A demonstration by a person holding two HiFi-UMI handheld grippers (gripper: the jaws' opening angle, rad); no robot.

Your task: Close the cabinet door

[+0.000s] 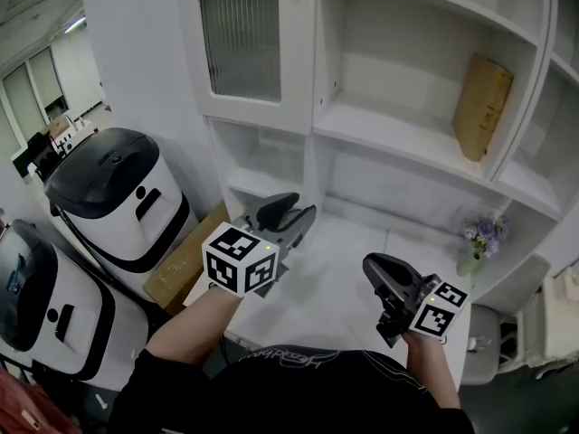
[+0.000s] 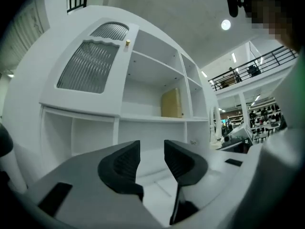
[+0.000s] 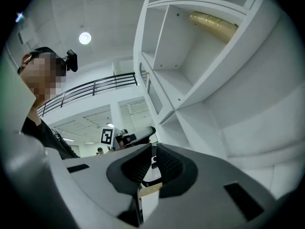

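Observation:
The white cabinet door (image 1: 255,48) with a ribbed glass pane is at the upper left of the shelf unit. It lies flush against its frame, with a small gold knob (image 2: 127,42) at its top right corner. My left gripper (image 1: 291,208) hovers low over the desk surface, below the door and apart from it. It is open (image 2: 152,149) with nothing between its jaws. My right gripper (image 1: 380,269) is lower right, over the desk. Its jaws (image 3: 153,151) stand only a slit apart and are empty.
A brown package (image 1: 481,107) leans upright on the middle shelf at the right. A small vase of purple flowers (image 1: 479,242) stands at the desk's far right. Two black-and-white rounded machines (image 1: 118,197) and a cardboard box (image 1: 185,260) sit on the floor at the left.

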